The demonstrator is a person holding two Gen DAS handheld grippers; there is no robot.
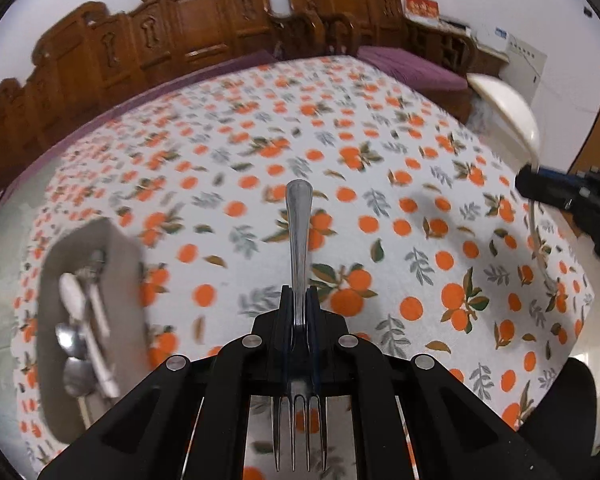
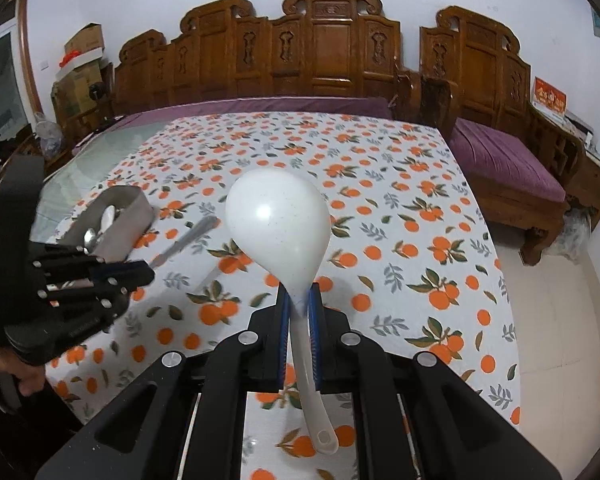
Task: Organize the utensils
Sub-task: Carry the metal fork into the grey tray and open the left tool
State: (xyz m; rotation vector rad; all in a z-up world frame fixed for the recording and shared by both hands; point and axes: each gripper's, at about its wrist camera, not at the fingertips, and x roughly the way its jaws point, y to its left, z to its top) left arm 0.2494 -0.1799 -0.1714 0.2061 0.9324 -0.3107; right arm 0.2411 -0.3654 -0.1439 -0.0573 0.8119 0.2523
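My left gripper is shut on a steel fork, handle pointing forward and tines back toward the camera, held above the table. My right gripper is shut on the neck of a large white ladle, bowl up and forward. A grey utensil tray with several spoons lies at the table's left; it also shows in the right wrist view. The left gripper with the fork shows at left in the right wrist view. The right gripper with the ladle shows at right in the left wrist view.
The table wears a white cloth with orange fruit print. Carved wooden benches with purple cushions stand behind and to the right. Cardboard boxes are stacked at the back left.
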